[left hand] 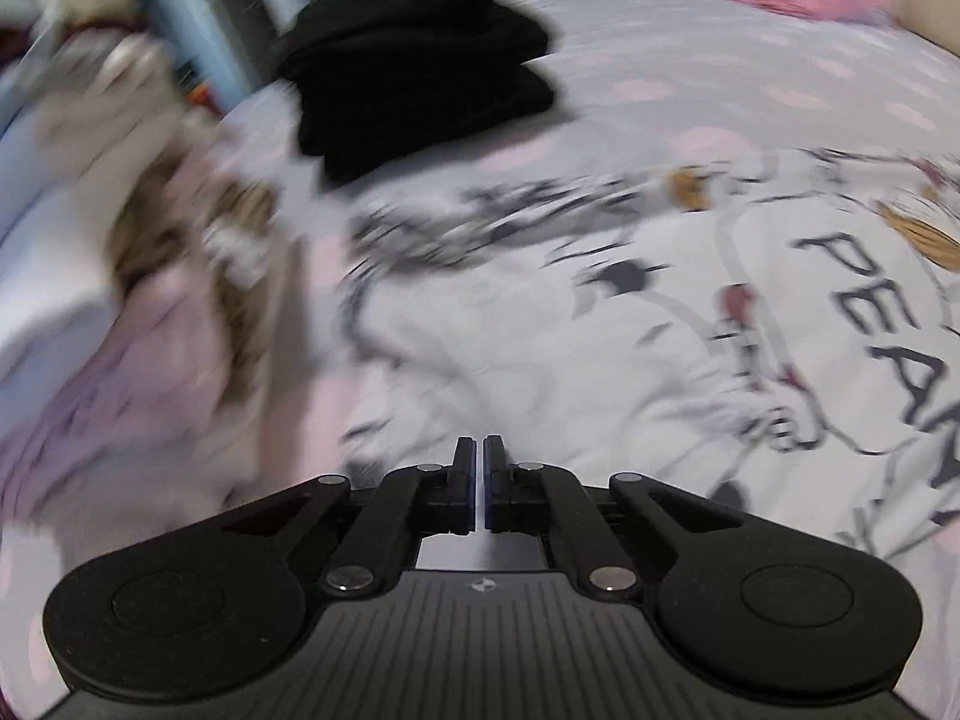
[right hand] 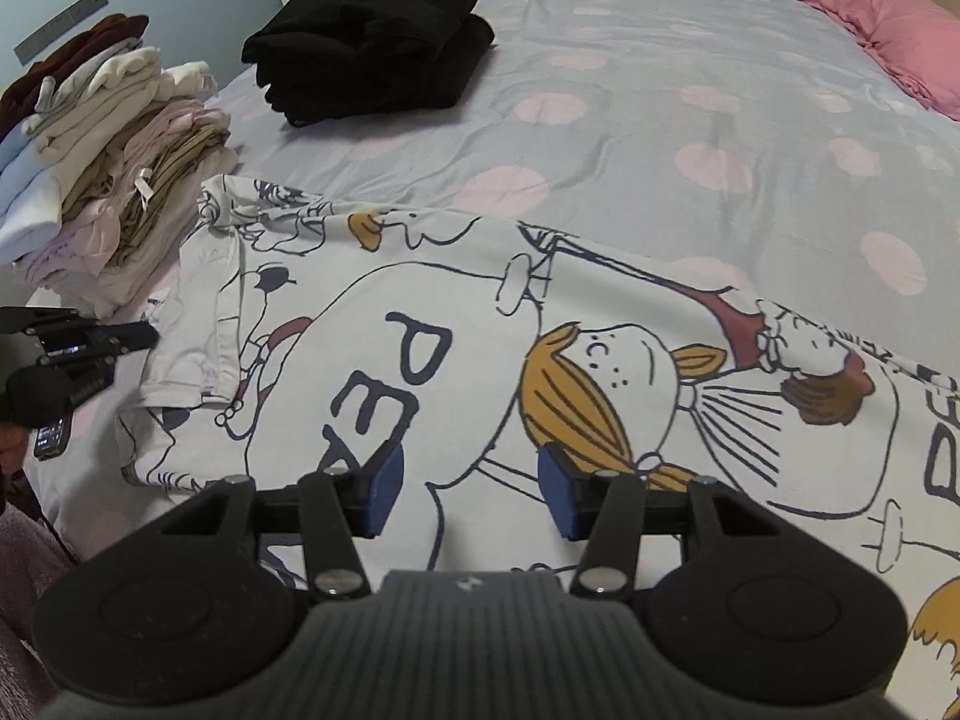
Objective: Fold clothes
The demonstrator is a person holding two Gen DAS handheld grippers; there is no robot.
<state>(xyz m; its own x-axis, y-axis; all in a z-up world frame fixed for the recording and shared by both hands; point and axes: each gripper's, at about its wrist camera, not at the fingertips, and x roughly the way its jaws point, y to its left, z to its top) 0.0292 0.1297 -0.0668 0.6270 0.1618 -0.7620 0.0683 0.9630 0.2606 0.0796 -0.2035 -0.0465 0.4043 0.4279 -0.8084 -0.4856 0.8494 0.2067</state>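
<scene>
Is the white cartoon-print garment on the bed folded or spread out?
Partly folded. The cartoon-print garment lies mostly flat on the bed, but its left edge is turned over onto itself.

Clothes spread across a bed [right hand: 630,78].
Printed garment [right hand: 480,360] nearest; stacked clothes [right hand: 114,204] left of it; dark folded pile [right hand: 366,36] behind; pillow [right hand: 888,36] far right.

The far half of the bed [right hand: 660,90] lay bare, giving open passage between the black folded pile [right hand: 372,36] and the pink pillow [right hand: 894,36]. A stack of folded clothes [right hand: 114,180] blocked the left edge, just beside the printed garment [right hand: 420,324] spread across the near side
</scene>
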